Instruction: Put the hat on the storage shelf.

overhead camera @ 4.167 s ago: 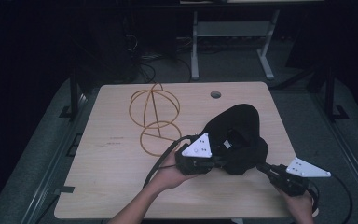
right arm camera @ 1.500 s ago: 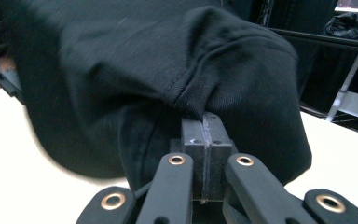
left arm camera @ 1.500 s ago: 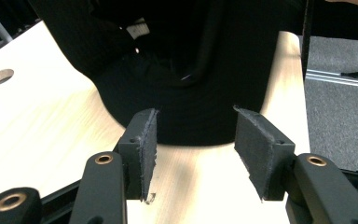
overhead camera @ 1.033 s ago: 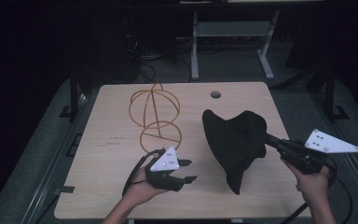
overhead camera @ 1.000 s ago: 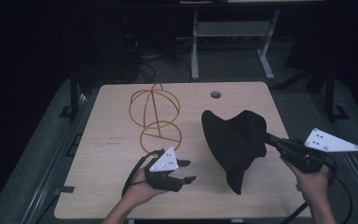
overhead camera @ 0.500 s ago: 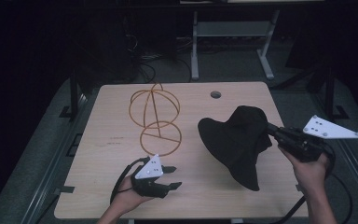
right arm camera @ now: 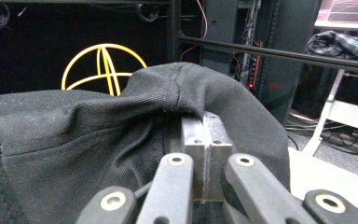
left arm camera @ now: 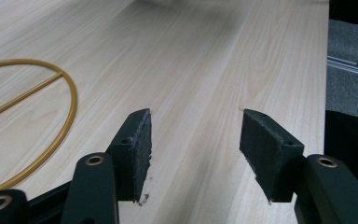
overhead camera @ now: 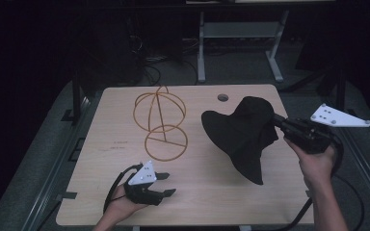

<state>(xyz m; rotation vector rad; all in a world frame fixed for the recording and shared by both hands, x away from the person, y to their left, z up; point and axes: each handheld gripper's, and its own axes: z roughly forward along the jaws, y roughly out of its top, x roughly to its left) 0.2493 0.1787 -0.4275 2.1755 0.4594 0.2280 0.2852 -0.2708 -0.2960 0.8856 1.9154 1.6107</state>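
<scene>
The right gripper (overhead camera: 280, 124) pinches the hat (overhead camera: 243, 132) and holds it up over the right side of the table (overhead camera: 207, 183). In the right gripper view the two jaws are pressed tight together with the black cloth (right arm camera: 98, 126) caught between them. The hat hangs from that one spot. Its long way runs from the gripper, up by the far right, down to a floppy tip that points to the near edge of the table. The tip looks like it is touching the wood or just above it; I cannot tell which.

The left gripper (overhead camera: 166, 185) rests low at the near left of the table. Its jaws are spread wide with nothing between them, and in the left gripper view there is just bare wood past the pads (left arm camera: 137, 149).

The gold wire stand (overhead camera: 160, 122) sits on the far left of the table, well apart from the hat. It is a wire ball on a flat ring. From the right gripper, the stand lies to the left, across the table. The left hand is nearer to it. I think the hat has to swing left and be lowered over the ball.
</scene>
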